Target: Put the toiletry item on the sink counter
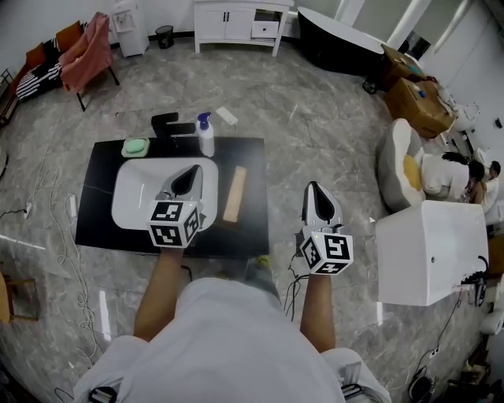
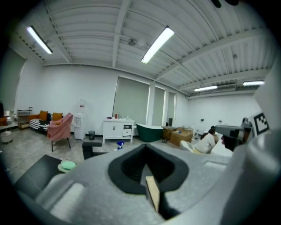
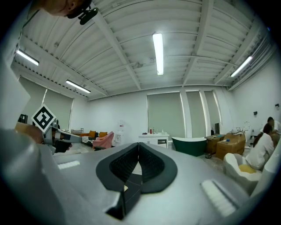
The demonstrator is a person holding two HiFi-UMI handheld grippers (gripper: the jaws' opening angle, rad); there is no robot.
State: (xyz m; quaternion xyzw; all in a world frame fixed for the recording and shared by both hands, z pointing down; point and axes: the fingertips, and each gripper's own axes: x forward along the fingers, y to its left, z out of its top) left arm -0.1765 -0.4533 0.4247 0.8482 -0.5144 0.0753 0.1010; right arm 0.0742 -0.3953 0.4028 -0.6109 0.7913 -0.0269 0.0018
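Note:
A white bottle with a blue pump head (image 1: 205, 135) stands upright at the back edge of the black sink counter (image 1: 101, 197), beside the black faucet (image 1: 169, 123). A green soap on a dish (image 1: 135, 146) lies left of the faucet. A wooden strip (image 1: 235, 194) lies right of the white basin (image 1: 130, 197). My left gripper (image 1: 191, 170) hovers over the basin, shut and empty. My right gripper (image 1: 312, 187) hangs over the floor to the right of the counter, also shut and empty. The left gripper view shows the left gripper (image 2: 145, 147), the bottle (image 2: 119, 144) and the soap (image 2: 67, 165). The right gripper view shows only the right gripper (image 3: 139, 145) and the room.
A white box-like unit (image 1: 429, 250) stands close on the right. A white cabinet (image 1: 236, 22), a dark bathtub (image 1: 339, 39) and a pink-draped chair (image 1: 85, 51) stand further back. People sit at the far right by cardboard boxes (image 1: 416, 98). Cables lie on the floor at left.

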